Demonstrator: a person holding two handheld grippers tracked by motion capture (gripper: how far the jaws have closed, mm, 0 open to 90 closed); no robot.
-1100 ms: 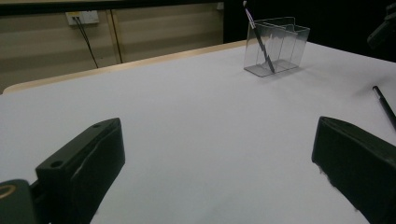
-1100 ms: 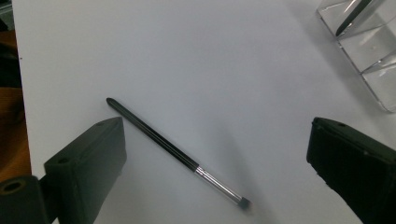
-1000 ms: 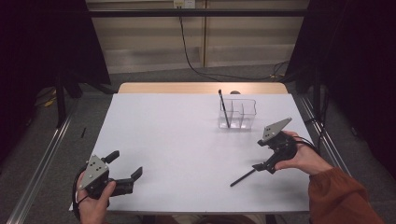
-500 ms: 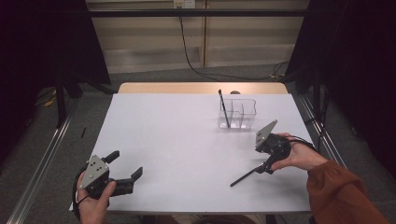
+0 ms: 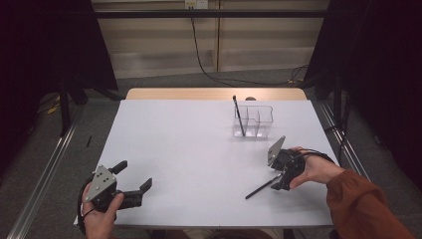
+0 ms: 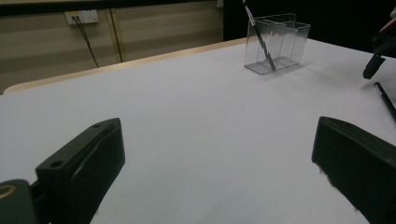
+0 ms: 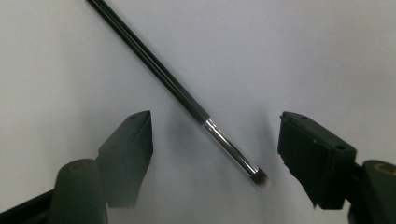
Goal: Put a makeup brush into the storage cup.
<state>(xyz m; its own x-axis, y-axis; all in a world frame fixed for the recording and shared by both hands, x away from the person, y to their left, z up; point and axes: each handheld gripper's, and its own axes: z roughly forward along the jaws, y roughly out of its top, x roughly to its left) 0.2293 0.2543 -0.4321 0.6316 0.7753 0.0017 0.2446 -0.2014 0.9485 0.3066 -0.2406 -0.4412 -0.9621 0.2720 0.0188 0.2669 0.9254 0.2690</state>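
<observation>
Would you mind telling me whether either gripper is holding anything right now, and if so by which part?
Nothing is held. The right gripper, jaws just closing, straddles the brush near its metal ferrule without touching; the left gripper is open.

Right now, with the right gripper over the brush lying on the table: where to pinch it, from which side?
Pinch the brush at its silver ferrule, coming straight down. It lies flat on the white table, slanting between the jaws of the right gripper, which have just been closing and do not touch it yet. Squaring the jaws across the handle would probably help.
</observation>
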